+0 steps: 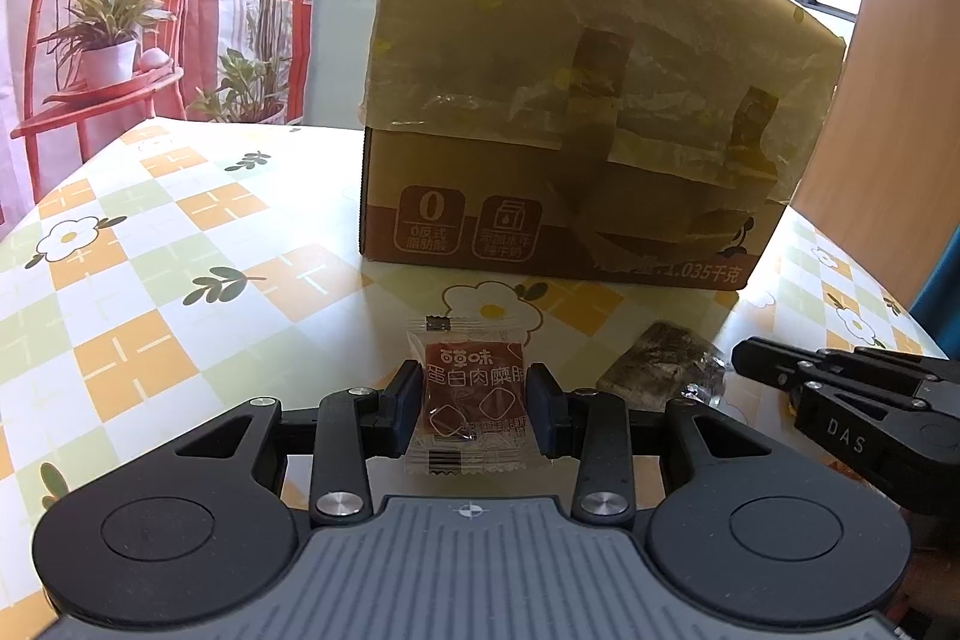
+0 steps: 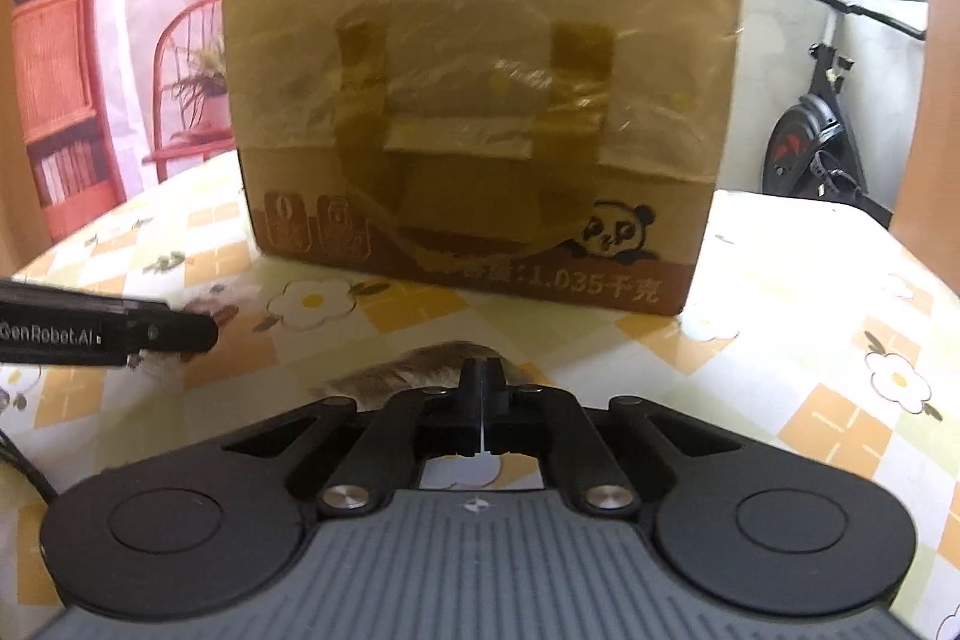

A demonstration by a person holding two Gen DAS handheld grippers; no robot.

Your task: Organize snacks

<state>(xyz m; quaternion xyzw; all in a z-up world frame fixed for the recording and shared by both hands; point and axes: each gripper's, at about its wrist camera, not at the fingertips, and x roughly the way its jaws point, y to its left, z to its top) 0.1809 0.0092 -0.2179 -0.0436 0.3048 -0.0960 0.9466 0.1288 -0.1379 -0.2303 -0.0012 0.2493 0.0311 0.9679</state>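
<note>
My left tongs [image 1: 474,403] are clamped on the red packet [image 1: 471,397], the right [image 2: 482,388] pinched together on the brown packet's [image 2: 414,376] edge; I'd lift both level and clear the box [image 1: 576,100] wall before dropping them in

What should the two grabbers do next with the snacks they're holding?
Probably lift both and carry them up to the cardboard box. The left gripper is clamped on the red meat-snack packet, and the right gripper has shut on the dark snack packet. Both packets are still low over the flowered tablecloth, with the box right behind.
</note>
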